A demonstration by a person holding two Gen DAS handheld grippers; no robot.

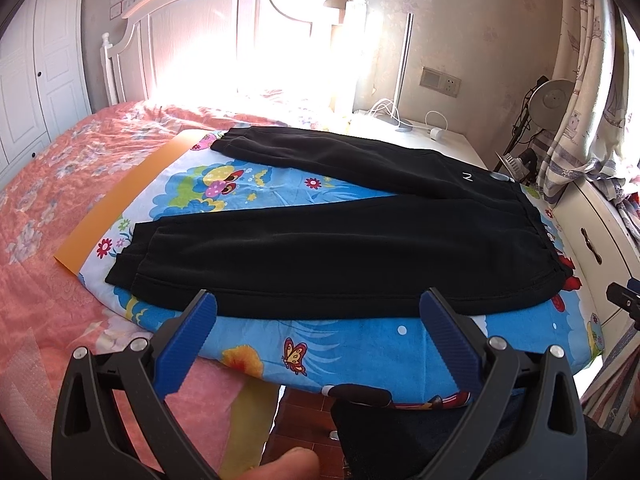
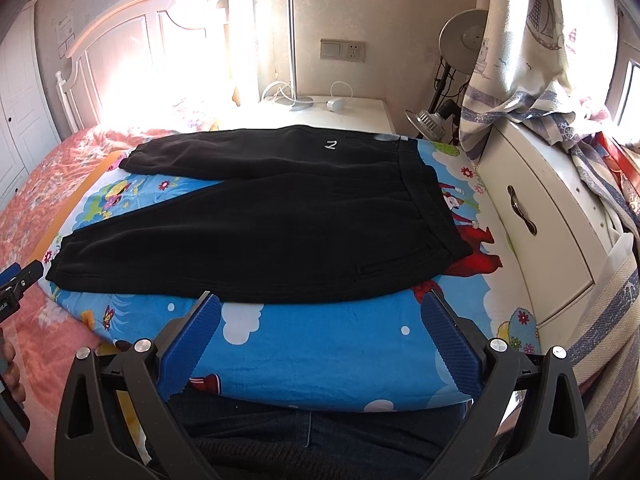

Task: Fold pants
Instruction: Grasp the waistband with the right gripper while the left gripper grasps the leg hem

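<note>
A bedroom is shown, with a bed under a pink floral bedspread [image 1: 48,184], a white headboard [image 1: 208,40] washed out by sunlight, and a board covered in blue cartoon-print cloth [image 1: 360,340] laid over the bed's near corner.

In the left wrist view, black jogger pants [image 1: 340,256] are seen spread flat on the cloth, legs parted in a V, cuffs to the left and waistband to the right. The left gripper [image 1: 318,306] is held wide open and empty, its blue fingers straddling the near hem line of the closer leg, roughly at mid-leg; contact with the fabric cannot be told. A nightstand [image 1: 436,136] with cables stands beyond.

In the right wrist view, the pants [image 2: 256,232] lie just ahead of the right gripper [image 2: 320,306], which is also spread wide and grips nothing; its tips sit just short of the near edge below the hip pocket. A white cabinet [image 2: 536,216] stands at the right.

The first fold is judged not yet begun. It would be done best if the near leg's outer edge were pinched at two well-separated points, cuff side and waist side, and carried over evenly onto the far leg, so that seams are aligned and no slack is bunched at the crotch.
</note>
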